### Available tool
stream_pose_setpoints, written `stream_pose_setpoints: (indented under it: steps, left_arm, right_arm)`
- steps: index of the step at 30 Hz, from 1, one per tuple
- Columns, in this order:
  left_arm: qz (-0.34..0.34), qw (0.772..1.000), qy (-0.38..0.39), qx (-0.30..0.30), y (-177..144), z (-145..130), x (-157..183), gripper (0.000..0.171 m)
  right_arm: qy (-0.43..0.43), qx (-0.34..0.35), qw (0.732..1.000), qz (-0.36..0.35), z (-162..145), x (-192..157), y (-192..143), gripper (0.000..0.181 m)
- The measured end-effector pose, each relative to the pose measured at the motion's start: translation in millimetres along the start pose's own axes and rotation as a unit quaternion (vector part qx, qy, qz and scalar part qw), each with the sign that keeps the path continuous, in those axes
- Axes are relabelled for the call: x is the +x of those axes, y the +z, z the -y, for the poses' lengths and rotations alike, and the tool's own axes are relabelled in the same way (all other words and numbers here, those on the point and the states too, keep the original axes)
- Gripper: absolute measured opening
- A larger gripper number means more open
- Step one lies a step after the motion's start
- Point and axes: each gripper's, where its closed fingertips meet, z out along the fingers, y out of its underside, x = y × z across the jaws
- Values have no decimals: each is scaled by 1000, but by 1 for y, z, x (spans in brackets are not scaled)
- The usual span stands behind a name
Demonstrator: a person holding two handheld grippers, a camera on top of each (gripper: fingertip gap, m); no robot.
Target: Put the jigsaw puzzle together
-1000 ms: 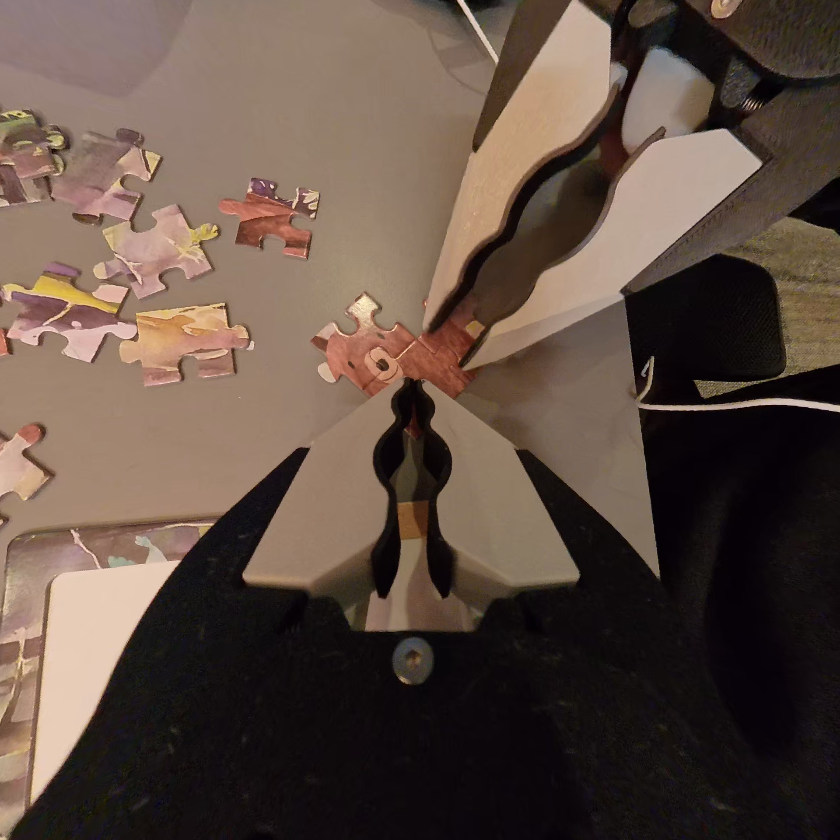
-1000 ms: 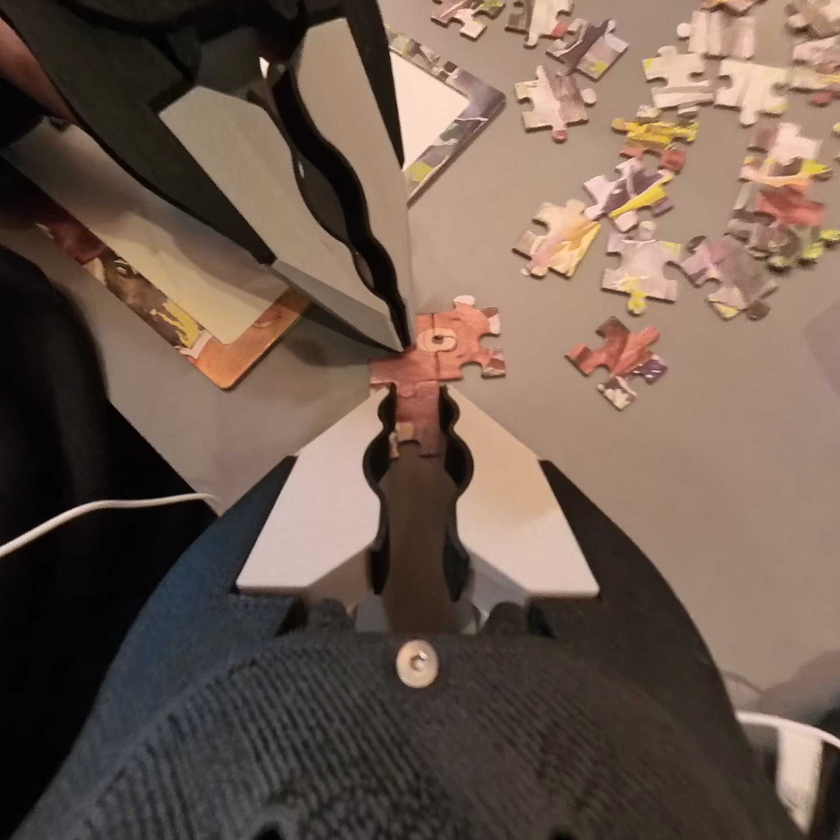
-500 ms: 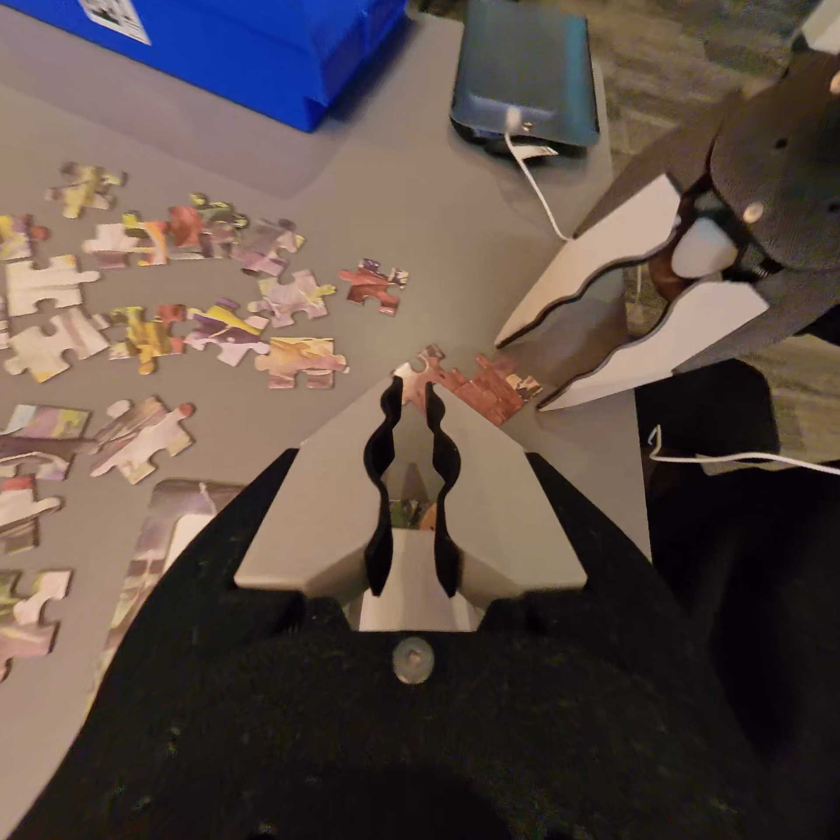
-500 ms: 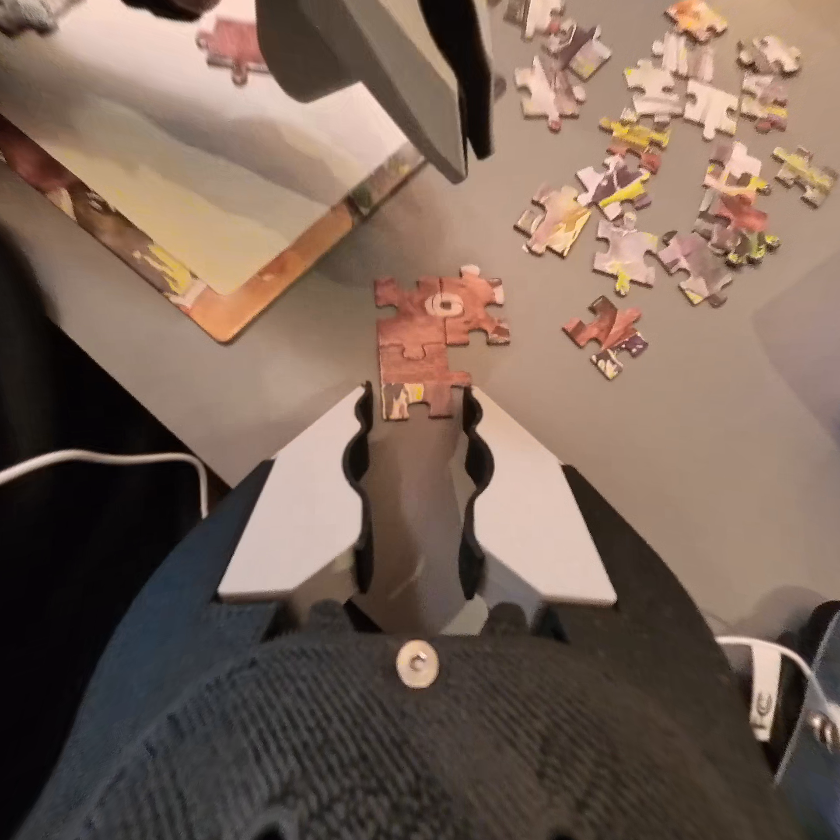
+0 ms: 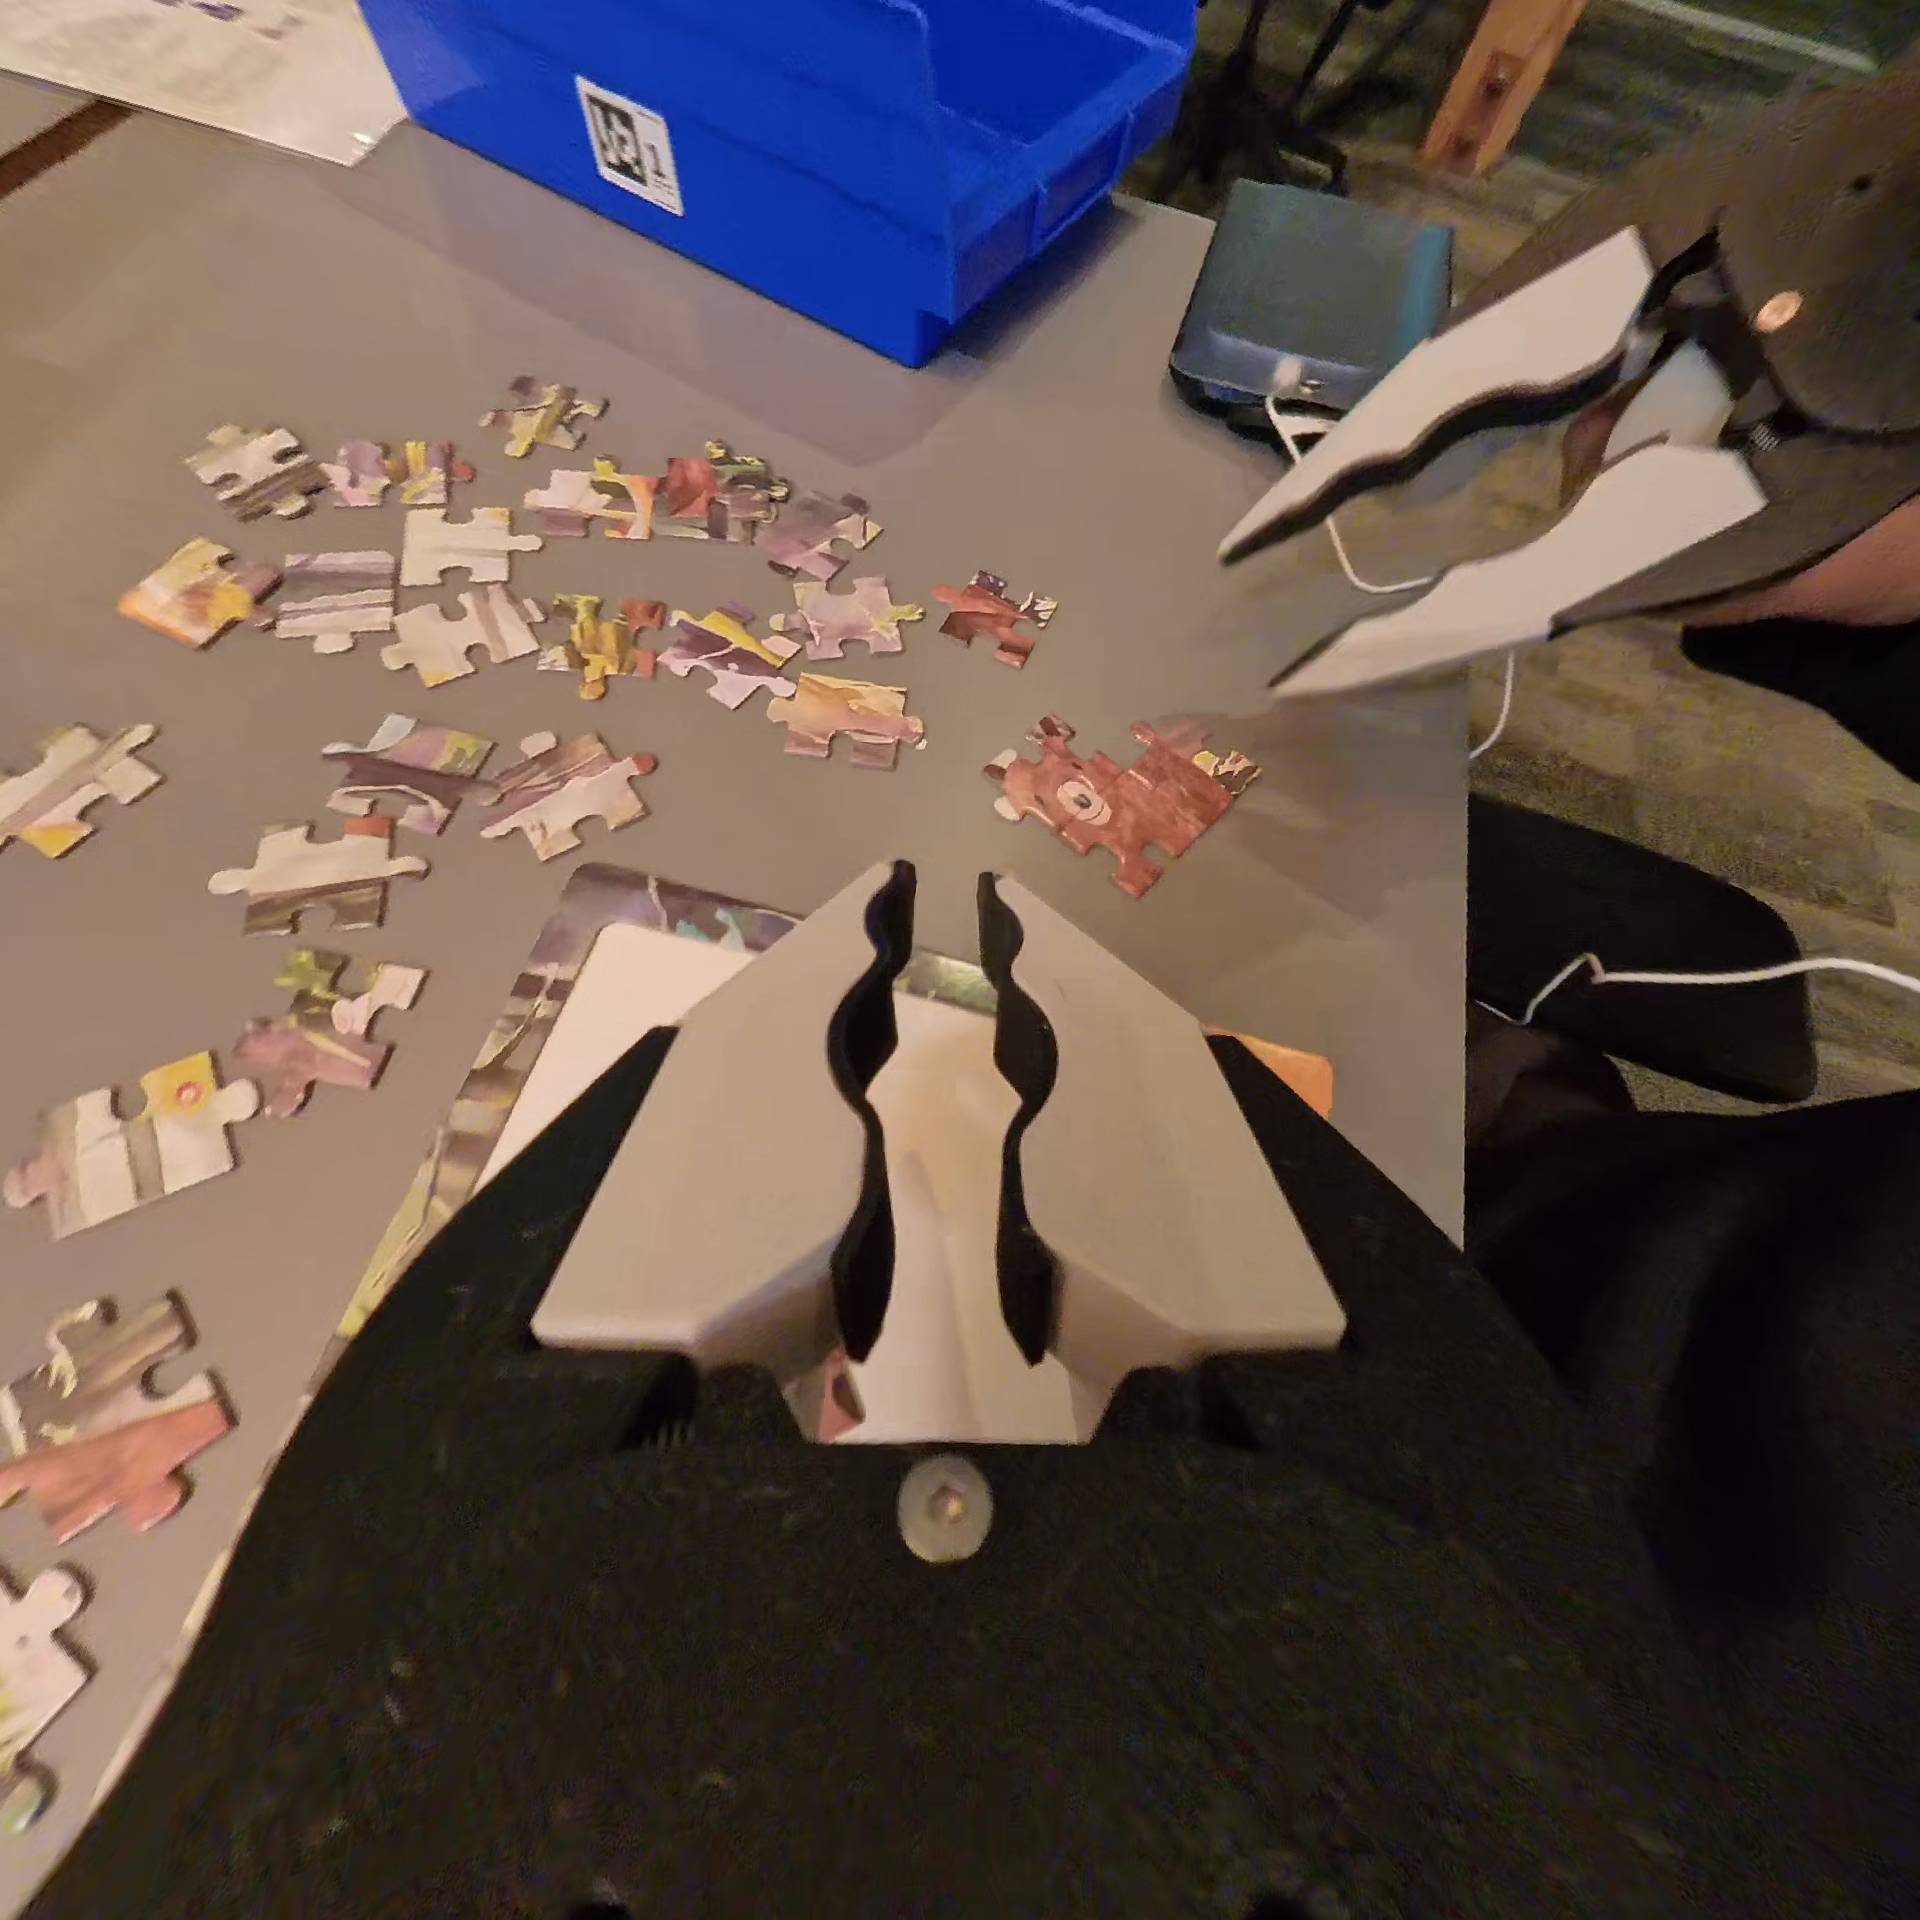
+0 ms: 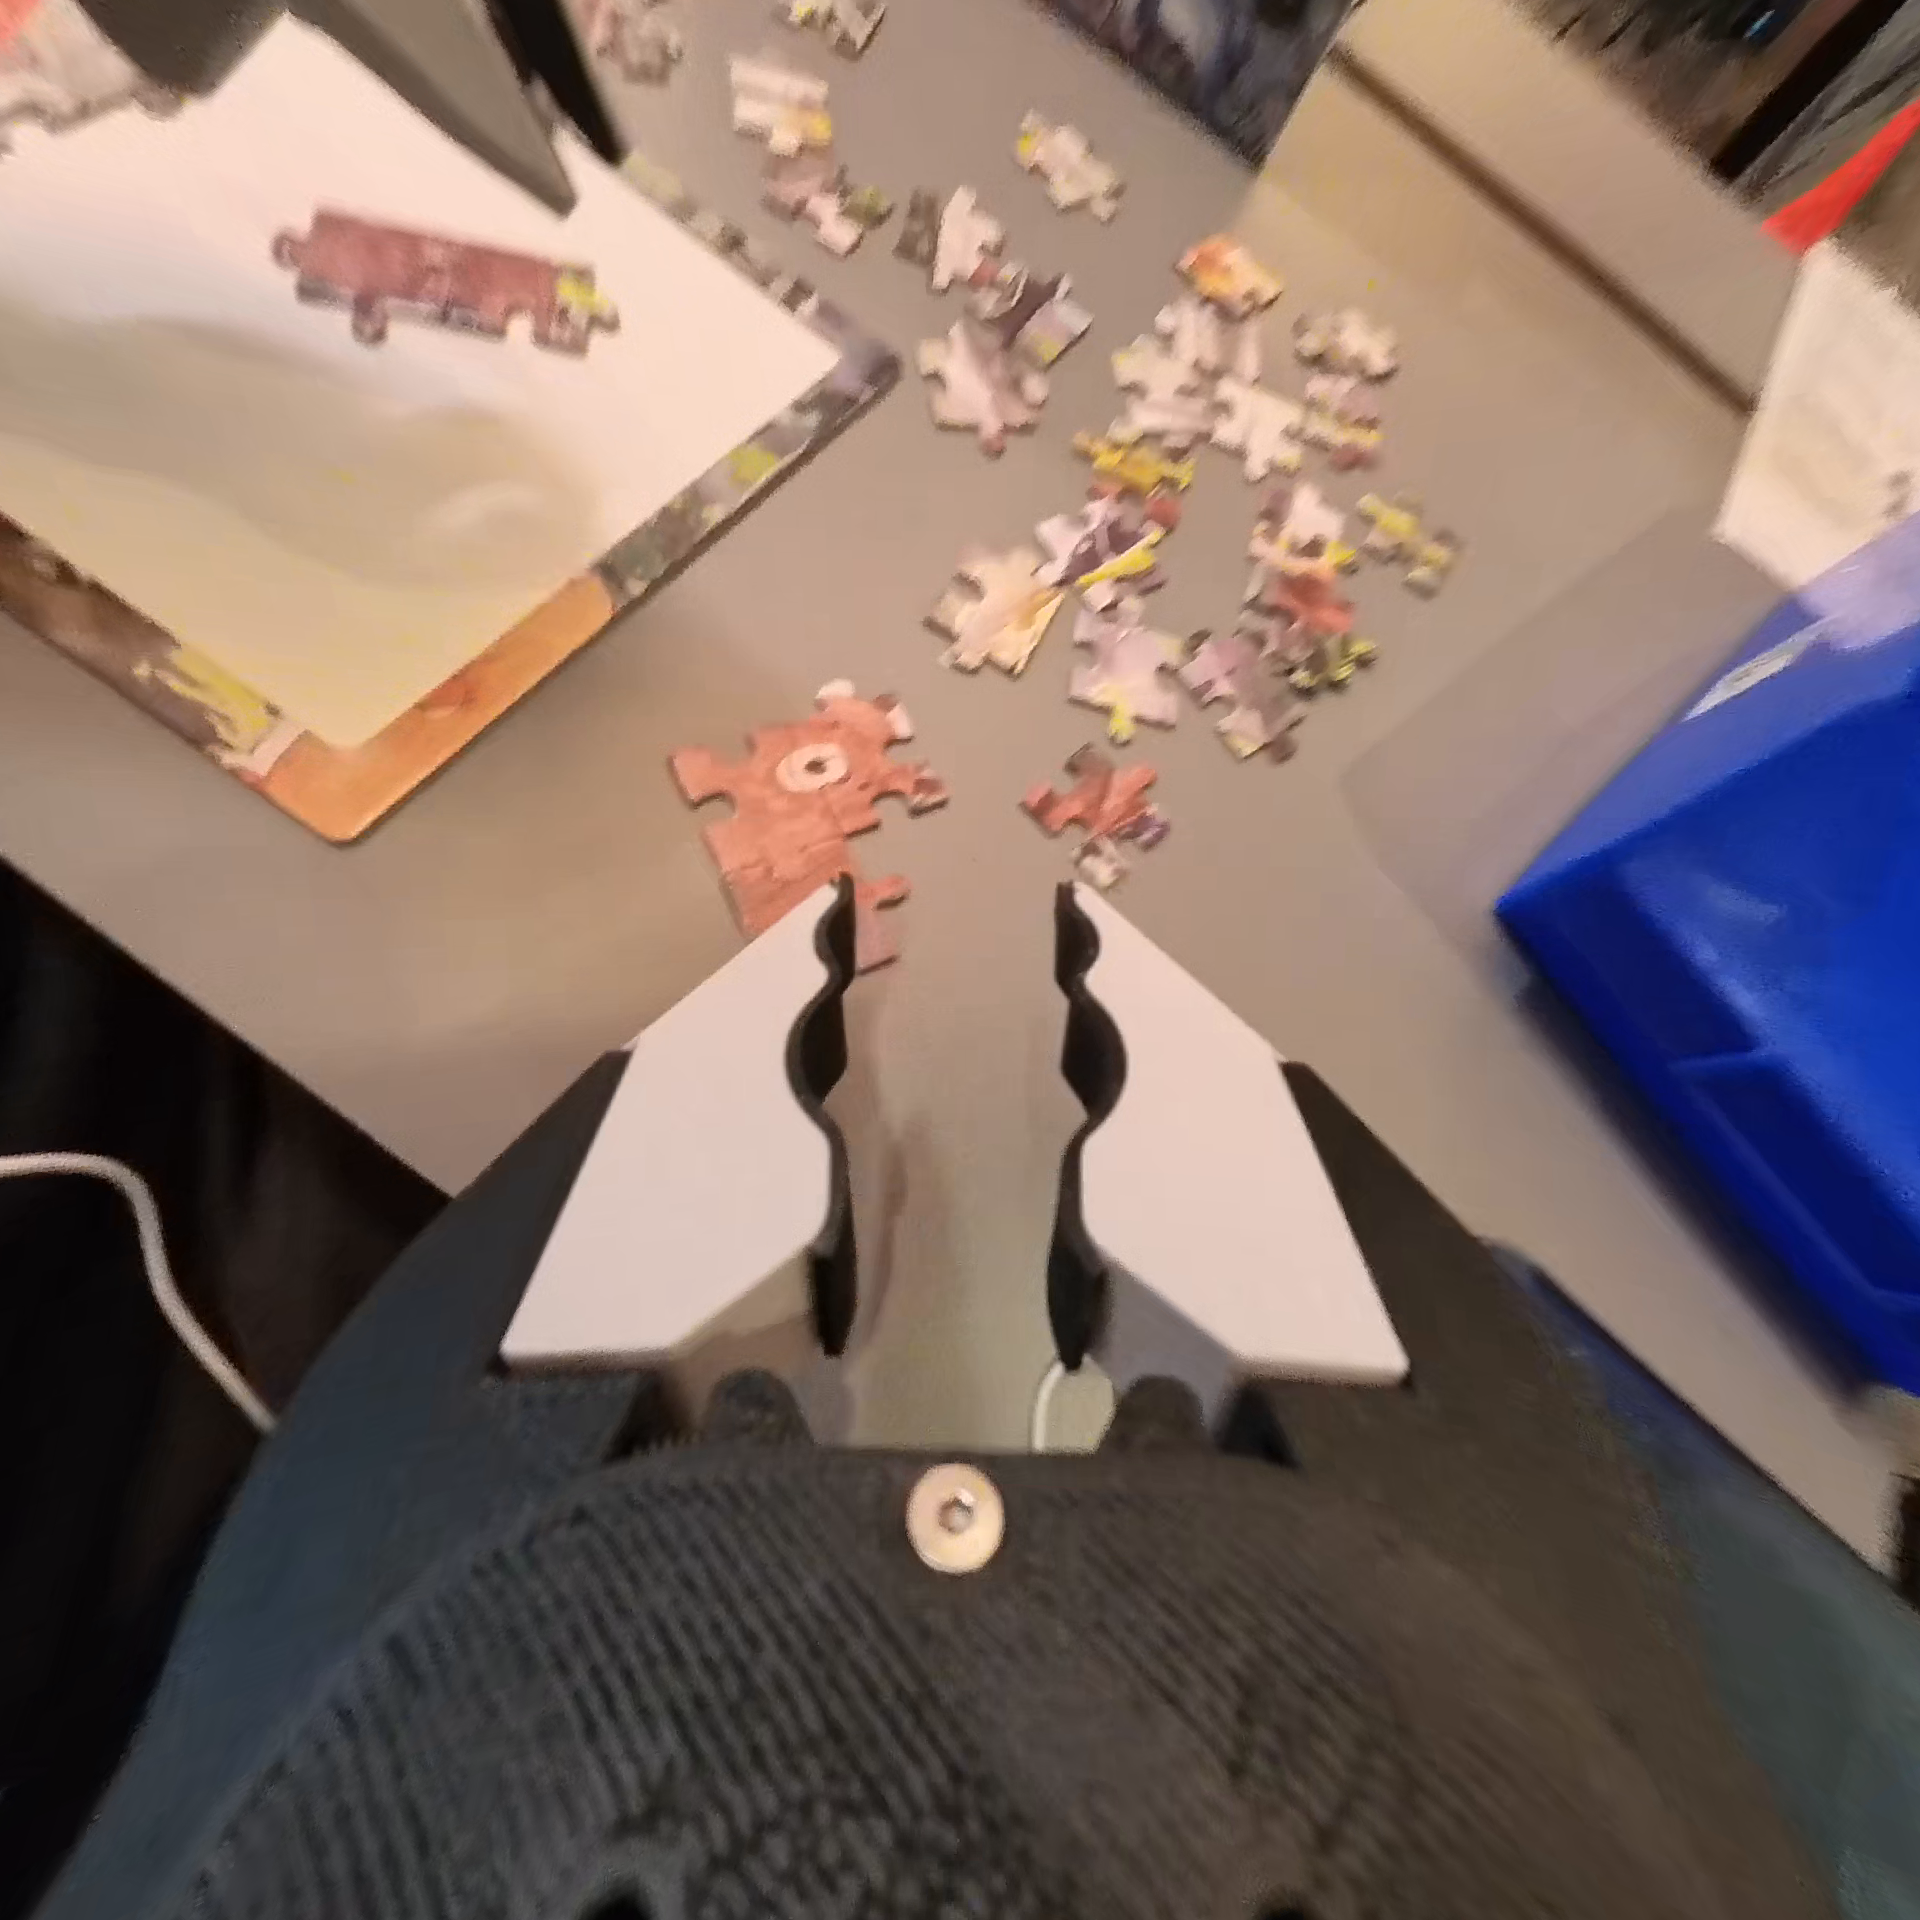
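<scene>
We are holding both tongs, left gripper (image 5: 945, 883) and right gripper (image 6: 951, 899), spread and empty above the brown cluster (image 5: 1122, 800), exposing it for inspection.

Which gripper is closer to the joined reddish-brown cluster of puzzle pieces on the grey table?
Right, probably. The right gripper hovers at the reddish-brown cluster's near edge; the left gripper hovers farther back, over the puzzle tray.

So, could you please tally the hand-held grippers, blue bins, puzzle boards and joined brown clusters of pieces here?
Hand-held grippers: 2 (left hand-held gripper, right hand-held gripper)
Blue bin: 1
Puzzle board: 1
Joined brown clusters: 2 (cluster on the table, cluster on the board)
Total: 6
</scene>
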Motion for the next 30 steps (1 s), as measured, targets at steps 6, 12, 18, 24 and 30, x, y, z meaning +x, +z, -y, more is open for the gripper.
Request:
stream_pose_setpoints:
  steps: [6, 12, 18, 24, 30]
  left_arm:
    - [31, 999, -9, 31, -24, -1, -17, 11]
    - [47, 998, -20, 44, -38, -11, -27, 10]
    - [-21, 999, -26, 31, -20, -19, 5, 11]
    - [-87, 994, 48, -33, 28, -20, 58, 12]
    - [-100, 988, 76, -95, 72, -20, 73, 4]
  right_arm:
    - [41, 74, 996, -16, 37, 26, -20, 42]
    - [46, 50, 997, 32, 31, 10, -12, 47]
    - [25, -39, 993, 113, -12, -24, 17, 55]
    - [44, -38, 987, 151, -24, -30, 29, 56]
    - [17, -36, 985, 168, -24, -34, 31, 45]
